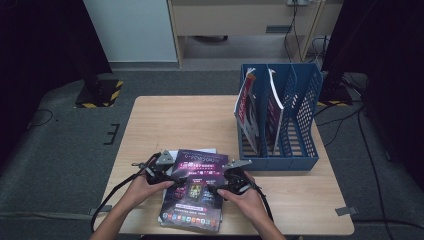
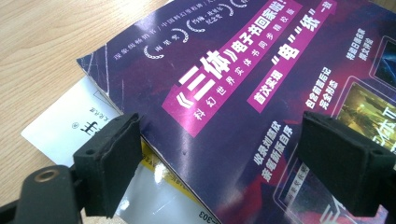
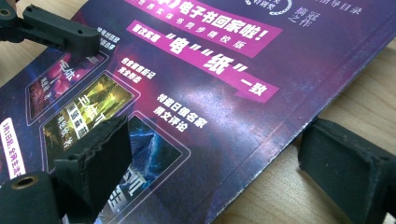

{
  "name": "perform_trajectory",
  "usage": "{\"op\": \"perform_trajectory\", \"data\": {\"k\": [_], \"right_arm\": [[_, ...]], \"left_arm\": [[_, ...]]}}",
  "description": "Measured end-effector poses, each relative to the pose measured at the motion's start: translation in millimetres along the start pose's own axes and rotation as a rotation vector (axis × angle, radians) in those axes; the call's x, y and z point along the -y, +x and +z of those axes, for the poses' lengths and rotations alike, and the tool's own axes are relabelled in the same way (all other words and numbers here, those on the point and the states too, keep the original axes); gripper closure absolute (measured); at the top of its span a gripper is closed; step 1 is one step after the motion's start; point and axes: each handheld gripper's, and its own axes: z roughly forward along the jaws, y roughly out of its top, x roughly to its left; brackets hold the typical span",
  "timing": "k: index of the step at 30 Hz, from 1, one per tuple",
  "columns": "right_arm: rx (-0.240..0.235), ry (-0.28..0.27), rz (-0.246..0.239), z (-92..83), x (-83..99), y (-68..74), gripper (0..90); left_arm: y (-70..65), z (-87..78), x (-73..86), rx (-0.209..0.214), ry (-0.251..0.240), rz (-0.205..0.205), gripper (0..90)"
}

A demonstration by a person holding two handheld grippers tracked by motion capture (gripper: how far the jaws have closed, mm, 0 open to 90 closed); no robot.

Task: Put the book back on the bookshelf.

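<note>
Magazine (image 1: pixel 192 189) lies flat at the table's (image 1: pixel 165 120) near edge, long axis running away from the person. Left gripper (image 1: pixel 161 172) and right gripper (image 1: pixel 231 182), both wide and empty, straddle its side edges.

I'm working in a lab-like recording room: black curtains (image 1: pixel 35 45), hazard-taped stand base (image 1: pixel 100 93), floor cables (image 1: pixel 345 120) beyond my worktop (image 1: pixel 175 120).

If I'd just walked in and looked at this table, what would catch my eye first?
Most likely the purple magazine with bright pink banners, lying flat on other papers at the near edge of the wooden table. A person's two hands hold the left gripper and right gripper over its two sides, jaws open. At the far right stands a blue file rack with a few magazines upright in it.
</note>
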Motion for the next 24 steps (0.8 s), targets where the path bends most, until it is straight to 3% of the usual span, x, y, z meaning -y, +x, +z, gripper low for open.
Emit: {"op": "perform_trajectory", "data": {"k": [6, 9, 15, 19, 24], "right_arm": [[0.009, -0.004, -0.030, -8.1, -8.5, 1.0, 18.0], [-0.012, -0.013, -0.021, -12.3, -16.7, 0.8, 18.3], [-0.049, -0.028, -0.078, -15.7, -39.3, 14.5, 22.0], [-0.063, -0.012, -0.116, -10.6, -55.6, 24.1, 23.1], [-0.070, 0.000, -0.113, -3.9, -65.5, 26.2, 26.6]], "left_arm": [[0.2, -0.7, 0.0, -0.002, 0.009, -0.009, 13.6], [0.3, -1.1, 0.1, -0.005, 0.012, -0.010, 13.4], [2.6, -2.6, 0.8, 0.002, 0.023, -0.013, 13.4], [2.3, -2.9, 1.1, -0.003, 0.020, -0.012, 13.4], [2.3, -2.9, 1.4, -0.003, 0.020, -0.013, 13.3]]}}
